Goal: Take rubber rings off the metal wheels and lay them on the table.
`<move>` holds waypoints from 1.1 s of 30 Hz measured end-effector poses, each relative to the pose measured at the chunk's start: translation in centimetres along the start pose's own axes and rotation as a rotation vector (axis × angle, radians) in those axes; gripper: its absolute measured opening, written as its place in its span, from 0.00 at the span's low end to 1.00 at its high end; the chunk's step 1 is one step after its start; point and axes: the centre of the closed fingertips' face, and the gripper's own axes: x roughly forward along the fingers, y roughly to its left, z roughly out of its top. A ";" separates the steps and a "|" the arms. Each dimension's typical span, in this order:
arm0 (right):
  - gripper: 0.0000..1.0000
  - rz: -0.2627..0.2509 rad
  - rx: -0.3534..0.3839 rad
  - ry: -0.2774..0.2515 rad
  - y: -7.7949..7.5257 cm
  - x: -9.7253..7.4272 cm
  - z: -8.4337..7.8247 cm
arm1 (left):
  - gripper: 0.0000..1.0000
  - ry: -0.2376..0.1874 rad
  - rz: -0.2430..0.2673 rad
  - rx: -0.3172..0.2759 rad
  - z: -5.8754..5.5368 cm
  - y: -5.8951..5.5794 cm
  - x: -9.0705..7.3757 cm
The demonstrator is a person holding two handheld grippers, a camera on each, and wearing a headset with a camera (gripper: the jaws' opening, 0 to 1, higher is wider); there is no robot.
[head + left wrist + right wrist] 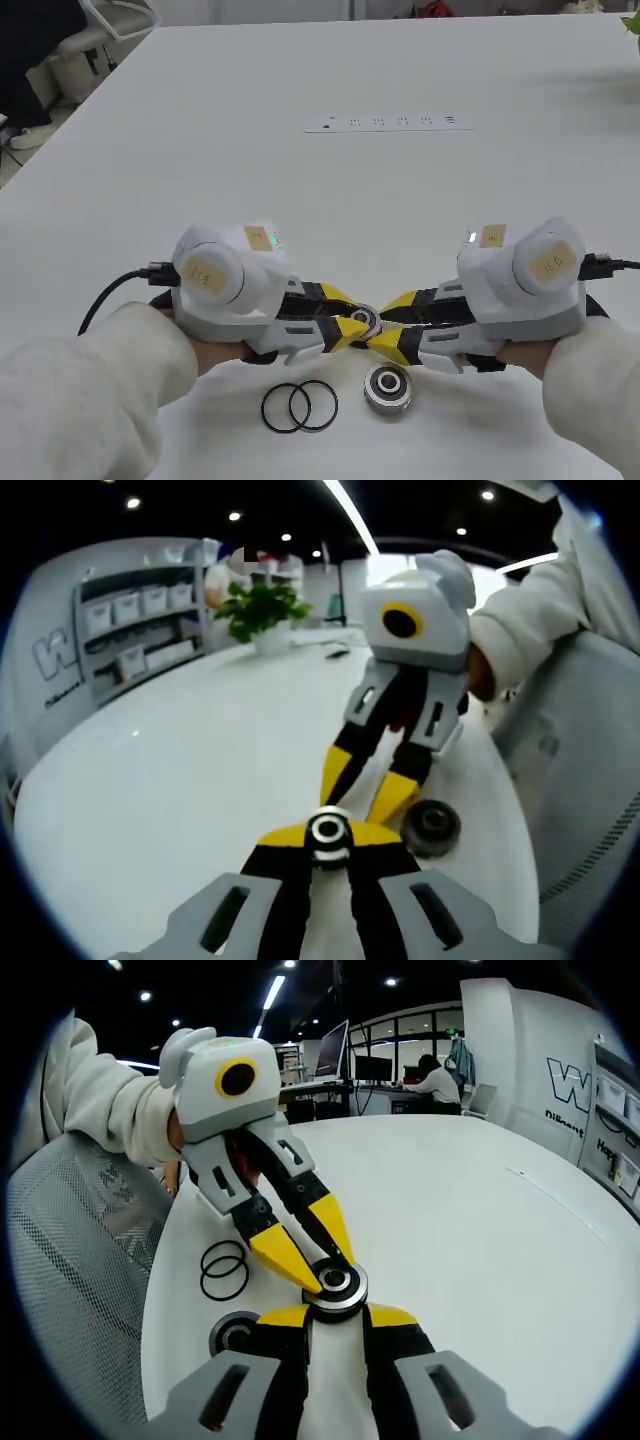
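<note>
**Head view.** The counter (200, 150) runs wide and bare from my grippers to its far edge. One power strip (388, 123) lies toward that edge. My left gripper (345, 328) and right gripper (388, 338) meet tip to tip close to the near edge, on the held wheel (362, 320). Between them and the near edge lie the second wheel (388, 388), flat, and the rubber rings (300, 406), overlapping just beside it. Count: two wheels, two rings.

**Left gripper view.** My left jaws pinch the held wheel (329, 832) between their yellow tips. The right gripper (365, 790) reaches it with its jaws somewhat parted. The second wheel (431, 827) sits just beside them. Open counter extends to a potted plant (262, 610) at the far edge.

**Right gripper view.** My right jaws stand either side of the held wheel (337, 1285); I cannot tell whether they press it. The rings (225, 1270) and the second wheel (235, 1332) lie near the counter's edge, next to a mesh chair (70, 1240).
</note>
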 end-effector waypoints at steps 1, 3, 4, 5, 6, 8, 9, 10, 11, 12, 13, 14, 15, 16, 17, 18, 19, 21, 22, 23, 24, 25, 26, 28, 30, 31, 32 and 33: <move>0.17 -0.002 -0.006 0.008 0.0 -0.1 -0.1 | 0.14 0.000 0.000 -0.001 0.0 0.0 0.0; 0.12 -0.001 0.000 0.025 -0.2 -0.3 -0.4 | 0.14 -0.001 0.001 -0.003 0.0 0.0 0.0; 0.07 -0.003 0.004 0.027 -0.4 -0.3 -0.5 | 0.14 -0.002 0.001 -0.004 0.0 0.0 0.0; 0.05 -0.008 0.007 0.020 -0.5 -0.4 -0.5 | 0.14 -0.002 0.001 -0.005 0.0 0.0 0.0; 0.05 -0.009 0.016 0.018 -0.5 -0.3 -0.4 | 0.14 -0.003 0.001 -0.010 0.0 0.0 0.0; 0.05 -0.014 -0.028 0.034 -0.4 -0.2 -0.4 | 0.14 -0.002 0.002 -0.011 0.0 0.0 0.0; 0.05 -0.017 -0.038 0.041 -0.3 -0.2 -0.3 | 0.14 -0.002 0.003 -0.012 0.0 0.0 0.0; 0.05 -0.016 -0.039 0.044 -0.3 -0.2 -0.3 | 0.14 -0.003 0.003 -0.014 0.0 0.0 0.0; 0.05 -0.019 -0.042 0.048 -0.3 -0.2 -0.4 | 0.14 -0.004 0.003 -0.019 0.0 0.0 0.0; 0.04 -0.020 -0.043 0.050 -0.4 -0.2 -0.4 | 0.14 -0.004 0.003 -0.022 0.0 0.0 0.0; 0.04 -0.023 -0.040 0.053 -0.4 -0.2 -0.4 | 0.14 -0.004 0.003 -0.021 0.0 0.0 0.0; 0.03 -0.026 -0.037 0.055 -0.5 -0.2 -0.4 | 0.14 -0.004 0.003 -0.020 0.0 0.0 0.0; 0.03 -0.028 -0.036 0.057 -0.5 -0.2 -0.4 | 0.14 -0.003 0.003 -0.018 0.0 0.0 0.0; 0.02 -0.030 -0.034 0.060 -0.6 -0.3 -0.4 | 0.14 -0.003 0.003 -0.018 0.0 0.0 0.0; 0.02 -0.031 -0.032 0.062 -0.6 -0.3 -0.4 | 0.14 -0.003 0.002 -0.017 0.0 -0.1 0.0; 0.02 -0.032 -0.031 0.064 -0.6 -0.3 -0.5 | 0.14 -0.002 0.000 -0.015 0.0 -0.1 0.0; 0.02 -0.032 -0.027 0.065 -0.6 -0.3 -0.5 | 0.14 -0.002 -0.001 -0.012 0.0 -0.1 0.0; 0.01 -0.032 -0.007 0.063 -0.6 -0.4 -0.5 | 0.14 -0.001 -0.003 -0.006 0.0 -0.2 -0.1; 0.01 -0.031 0.004 0.063 -0.7 -0.4 -0.5 | 0.14 0.000 -0.004 -0.004 0.0 -0.3 -0.1; 0.00 -0.032 0.022 0.060 -0.8 -0.5 -0.5 | 0.14 0.001 -0.005 0.001 0.0 -0.3 0.0; 0.00 -0.032 0.043 0.061 -0.8 -0.6 -0.6 | 0.14 0.001 -0.006 0.003 0.0 -0.3 0.0; 0.00 -0.026 0.079 0.055 -0.7 -0.7 -0.6 | 0.14 0.002 -0.007 0.004 0.0 -0.4 0.0; 0.00 -0.025 0.088 0.051 -0.8 -0.8 -0.6 | 0.14 0.002 -0.009 0.006 0.0 -0.4 0.0; 0.00 -0.020 0.109 0.047 -0.8 -0.8 -0.7 | 0.14 0.000 -0.013 0.009 0.0 -0.5 0.0; 0.00 -0.014 0.142 0.049 -0.8 -0.9 -0.8 | 0.14 -0.001 -0.017 0.013 0.0 -0.7 0.1; 0.00 -0.014 0.159 0.048 -0.8 -1.0 -0.8 | 0.14 -0.001 -0.017 0.017 0.0 -0.7 0.1; 0.00 -0.013 0.180 0.043 -0.9 -1.1 -0.8 | 0.14 -0.001 -0.016 0.020 0.0 -0.7 0.1; 0.00 -0.011 0.198 0.043 -0.9 -1.2 -0.8 | 0.14 -0.002 -0.016 0.021 0.1 -0.7 0.1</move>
